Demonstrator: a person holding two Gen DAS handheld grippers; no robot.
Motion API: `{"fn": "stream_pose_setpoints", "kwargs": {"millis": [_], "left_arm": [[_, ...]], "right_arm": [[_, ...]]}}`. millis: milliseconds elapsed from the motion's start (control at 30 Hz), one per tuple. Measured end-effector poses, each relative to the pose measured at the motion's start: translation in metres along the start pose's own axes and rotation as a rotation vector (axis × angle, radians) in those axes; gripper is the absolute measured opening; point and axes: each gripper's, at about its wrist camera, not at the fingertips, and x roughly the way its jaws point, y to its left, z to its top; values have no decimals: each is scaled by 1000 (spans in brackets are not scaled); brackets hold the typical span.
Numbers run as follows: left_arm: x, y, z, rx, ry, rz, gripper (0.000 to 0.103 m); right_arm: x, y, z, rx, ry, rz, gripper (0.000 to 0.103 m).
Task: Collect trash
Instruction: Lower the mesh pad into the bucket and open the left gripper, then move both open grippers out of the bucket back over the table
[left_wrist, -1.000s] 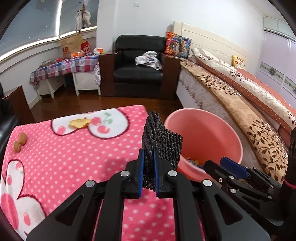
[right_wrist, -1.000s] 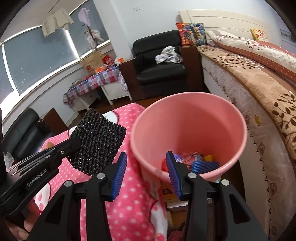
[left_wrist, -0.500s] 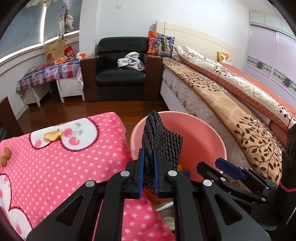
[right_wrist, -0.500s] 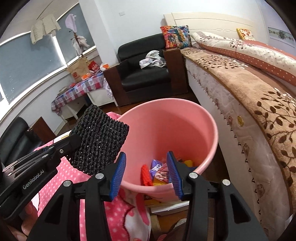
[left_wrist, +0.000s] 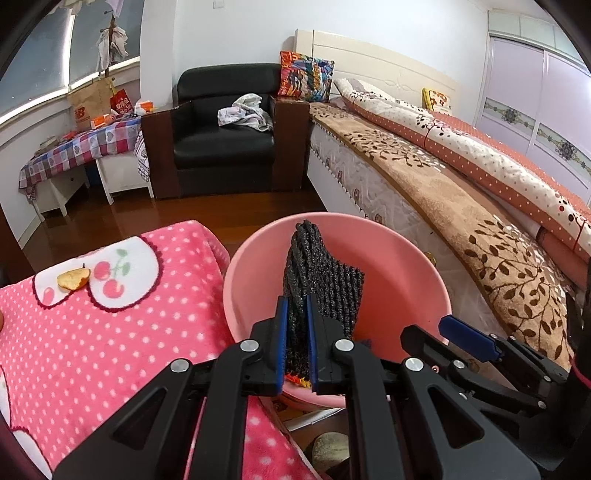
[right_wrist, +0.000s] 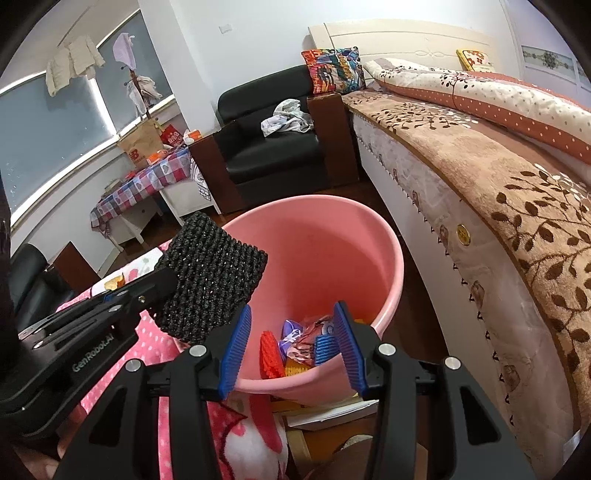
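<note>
My left gripper (left_wrist: 297, 314) is shut on a black knitted mesh sleeve (left_wrist: 321, 280), which stands upright between the blue pads over the near rim of a pink bucket (left_wrist: 402, 266). The right wrist view shows the same sleeve (right_wrist: 210, 284) hanging over the bucket's left edge (right_wrist: 388, 258), with wrappers and bright plastic bits (right_wrist: 303, 343) at the bottom. My right gripper (right_wrist: 291, 350) is open and empty, hovering over the bucket's near rim. An orange scrap (left_wrist: 74, 277) lies on the pink dotted blanket (left_wrist: 110, 332).
A bed with a brown leaf-patterned cover (left_wrist: 461, 206) runs along the right, close to the bucket. A black armchair (left_wrist: 225, 136) with a crumpled cloth stands behind. A small table with a checked cloth (left_wrist: 81, 147) sits at the back left. Wooden floor lies between.
Both grippers have travelled right from over the blanket to the bucket. The sleeve now hangs above the bucket's opening instead of beside it. The bucket's contents have come into fuller view.
</note>
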Motion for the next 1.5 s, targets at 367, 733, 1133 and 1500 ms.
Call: {"fn": "stream_pose_setpoints", "kwargs": {"millis": [367,733,1133,1500], "left_arm": [[17,2,-1,-14,37,-39,10],[17,10,-2,-32,46,-81,32],[-2,9,-12,-16,55,-16,33],[-37,17,-25,-21,21,52,33]], "right_arm": [[3,-5,-1,8,8,-25,47],[6,-8,-2,16,14,-29,49],[-4,3,-9,-4,6,-11,56],[-23,26,-20,-51,-8,29,60]]}}
